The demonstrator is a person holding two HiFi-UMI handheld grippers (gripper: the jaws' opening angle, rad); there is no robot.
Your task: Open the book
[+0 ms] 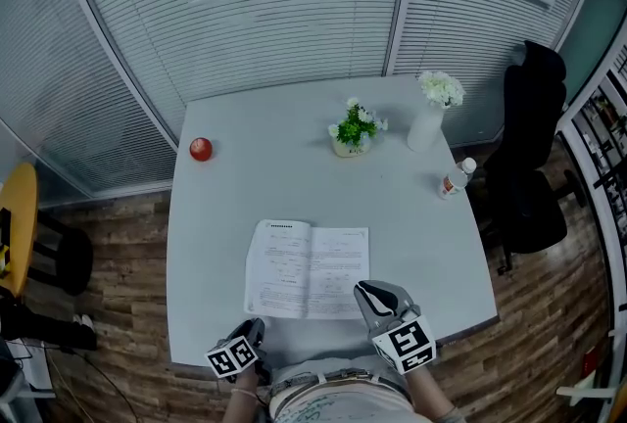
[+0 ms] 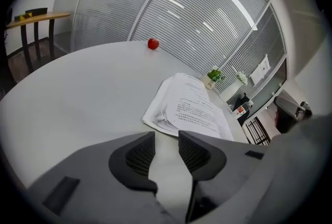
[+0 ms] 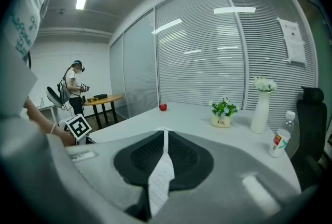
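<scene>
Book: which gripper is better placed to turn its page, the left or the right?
Right. The right gripper is shut on a page of the open book. The left gripper is open and empty, short of the book.

Both grippers have smooth grey moulded shells. The left gripper (image 2: 166,139) has black, finely ribbed pads (image 2: 140,156) set in rounded black surrounds, and the right gripper (image 3: 165,140) is built alike. Each carries a white cube printed with black square markers. In the head view the left marker cube (image 1: 233,357) sits at seven o'clock and the right marker cube (image 1: 409,345) at five. At six is a pale shirt (image 1: 335,405) with green print. A thin beaded bracelet (image 3: 52,128) circles the left wrist.
</scene>
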